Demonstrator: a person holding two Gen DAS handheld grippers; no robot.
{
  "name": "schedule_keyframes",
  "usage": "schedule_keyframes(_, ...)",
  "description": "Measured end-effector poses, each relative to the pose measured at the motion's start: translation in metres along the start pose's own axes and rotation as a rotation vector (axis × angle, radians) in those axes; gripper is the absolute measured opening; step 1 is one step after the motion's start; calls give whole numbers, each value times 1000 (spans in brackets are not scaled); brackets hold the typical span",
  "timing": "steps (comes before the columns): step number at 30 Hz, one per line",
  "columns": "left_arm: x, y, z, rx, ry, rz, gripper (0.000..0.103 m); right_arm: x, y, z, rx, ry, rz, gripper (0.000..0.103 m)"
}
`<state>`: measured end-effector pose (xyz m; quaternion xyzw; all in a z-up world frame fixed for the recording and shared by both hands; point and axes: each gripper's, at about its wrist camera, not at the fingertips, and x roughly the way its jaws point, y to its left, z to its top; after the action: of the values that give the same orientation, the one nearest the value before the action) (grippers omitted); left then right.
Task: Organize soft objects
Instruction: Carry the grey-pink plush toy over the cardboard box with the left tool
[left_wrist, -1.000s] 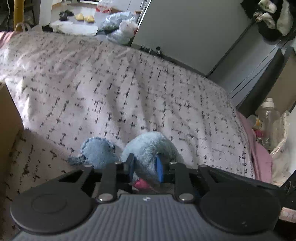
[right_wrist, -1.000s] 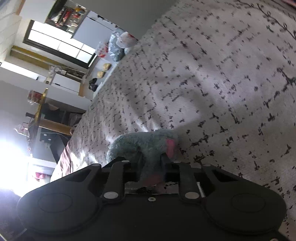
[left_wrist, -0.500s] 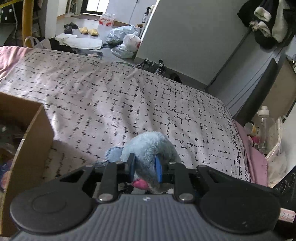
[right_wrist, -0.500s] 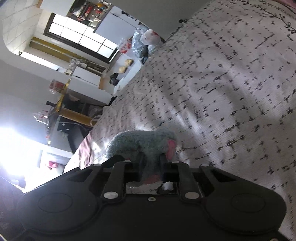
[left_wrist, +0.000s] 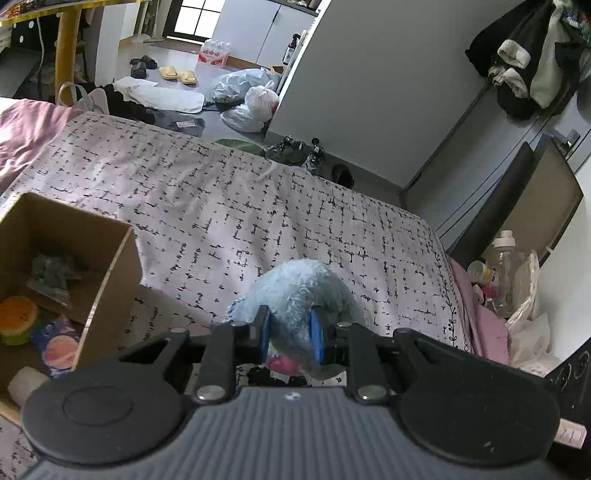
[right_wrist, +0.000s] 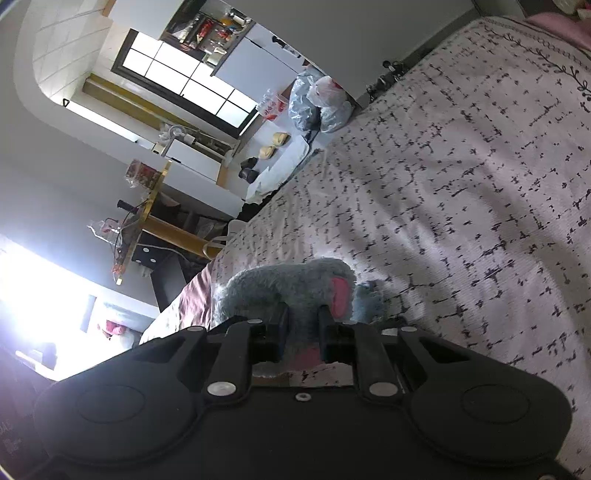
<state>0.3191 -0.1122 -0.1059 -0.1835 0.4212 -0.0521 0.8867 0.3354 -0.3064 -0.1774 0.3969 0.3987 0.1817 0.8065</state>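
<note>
A fuzzy light-blue plush toy (left_wrist: 295, 291) with pink patches is held above the patterned bed. My left gripper (left_wrist: 290, 328) is shut on it, blue pads pressed into its body. My right gripper (right_wrist: 301, 319) is shut on the same plush toy (right_wrist: 295, 284), near its pink ear. An open cardboard box (left_wrist: 107, 266) stands on the bed at the left of the left wrist view, with soft items inside, among them an orange and green slice-shaped toy (left_wrist: 16, 319).
The bed cover (left_wrist: 258, 210) is pale pink with black dashes. Beyond the bed's far edge lie shoes, slippers and plastic bags (left_wrist: 251, 99) on the floor. A plastic bottle (left_wrist: 506, 266) and clutter stand by the bed's right edge.
Both grippers have risen with the plush toy, lifting it off the bed. The left wrist view has pulled back, so the cardboard box and its contents have come into view.
</note>
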Motion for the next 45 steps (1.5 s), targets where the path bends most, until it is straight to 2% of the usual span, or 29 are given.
schedule_keyframes(14,-56,40,15,-55,-77,-28,21,-4,68,-15,-95,-22,14,17)
schedule_keyframes(26,-91,88,26,-94,-109,-12,22,16,115,-43,-147,-1,26,17)
schedule_keyframes(45,-99,162,37,-202,-125,4,21,69,163,-73,-211,59,-7,17)
